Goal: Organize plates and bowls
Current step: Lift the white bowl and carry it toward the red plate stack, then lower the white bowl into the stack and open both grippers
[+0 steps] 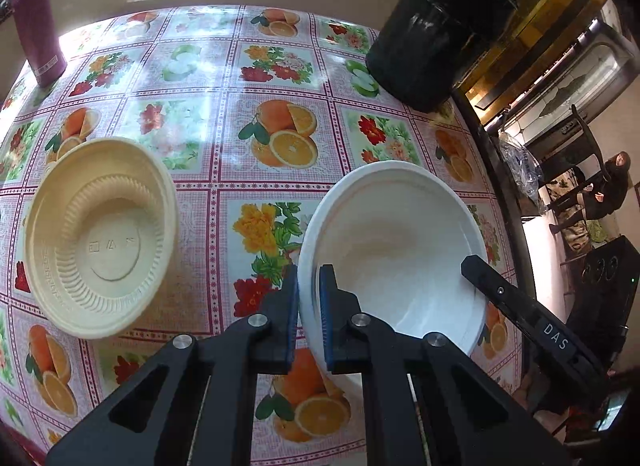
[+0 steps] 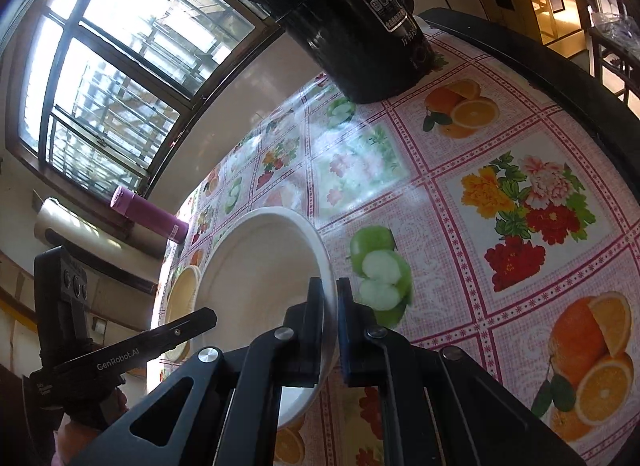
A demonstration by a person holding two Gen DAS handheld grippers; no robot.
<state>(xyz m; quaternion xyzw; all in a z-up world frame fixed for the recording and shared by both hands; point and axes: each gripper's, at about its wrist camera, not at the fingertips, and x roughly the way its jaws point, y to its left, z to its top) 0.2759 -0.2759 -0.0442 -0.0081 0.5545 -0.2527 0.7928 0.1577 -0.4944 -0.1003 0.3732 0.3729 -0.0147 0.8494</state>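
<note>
- Left wrist view: left gripper (image 1: 308, 306) clenched on the near-left rim of the white bowl (image 1: 392, 250), one pad inside the wall, one outside; bowl tilted, seemingly lifted off the fruit-print tablecloth (image 1: 280, 65).
- Same view: right gripper (image 1: 476, 270) reaching in from the right, one black finger (image 1: 500, 290) lying across the bowl's opposite rim.
- Cream ribbed plate (image 1: 100, 238) lying to the left on the cloth, apart from the bowl.
- Count here: one white bowl, one cream plate, one black kettle (image 1: 436, 25), one purple flask (image 1: 36, 21).
- Right wrist view: right gripper (image 2: 330, 306) pinching the white bowl's (image 2: 260, 266) rim, wall caught between both pads; left gripper's finger (image 2: 184, 326) on the far side.
- Cream plate (image 2: 186, 286) just visible beyond the bowl; black kettle (image 2: 360, 25) and purple flask (image 2: 148, 213) farther off.
- Step in hand, by judgement: two-handed carry of the bowl, likely toward the cream plate.
- Next move calls for keeping both grips level and moving together, then lowering the bowl centred before releasing.
</note>
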